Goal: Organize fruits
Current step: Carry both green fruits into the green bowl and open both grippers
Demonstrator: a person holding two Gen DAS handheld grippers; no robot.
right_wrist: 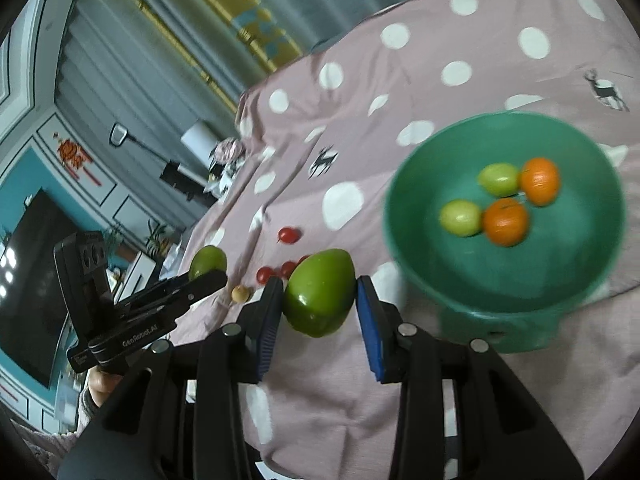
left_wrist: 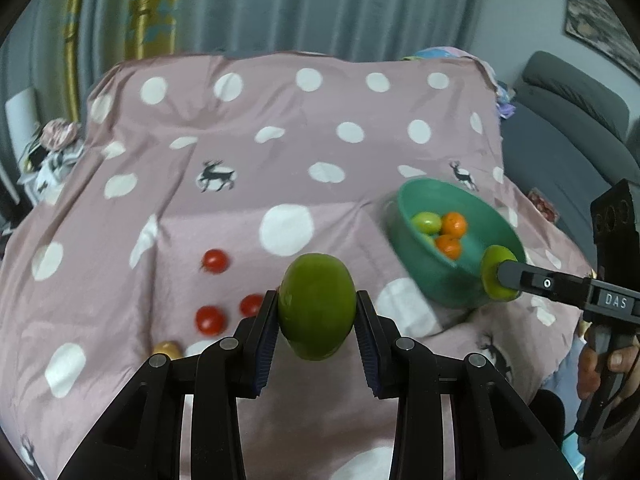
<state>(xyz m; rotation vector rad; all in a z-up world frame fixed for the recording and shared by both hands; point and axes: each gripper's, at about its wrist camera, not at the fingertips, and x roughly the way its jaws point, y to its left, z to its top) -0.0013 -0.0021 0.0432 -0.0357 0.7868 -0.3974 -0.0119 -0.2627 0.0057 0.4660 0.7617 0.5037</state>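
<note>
My left gripper [left_wrist: 317, 312] is shut on a green mango [left_wrist: 317, 306], held above the pink spotted cloth [left_wrist: 240, 152]. My right gripper [right_wrist: 320, 300] is shut on another green mango [right_wrist: 320, 293], held just left of the green bowl [right_wrist: 440, 280]. In the left wrist view the right gripper [left_wrist: 498, 278] holds its mango [left_wrist: 490, 276] at the rim of the bowl [left_wrist: 424, 272]. The bowl holds two oranges [right_wrist: 506, 222] and two yellow-green fruits [right_wrist: 460, 218]. In the right wrist view the left gripper [right_wrist: 208, 276] holds its mango [right_wrist: 208, 261].
Three cherry tomatoes [left_wrist: 211, 319] and a small yellow-brown fruit [left_wrist: 166, 349] lie on the cloth at the left. A grey sofa [left_wrist: 568, 128] stands beyond the cloth's right edge. Curtains hang behind. A dark TV screen [right_wrist: 32, 280] is at the left.
</note>
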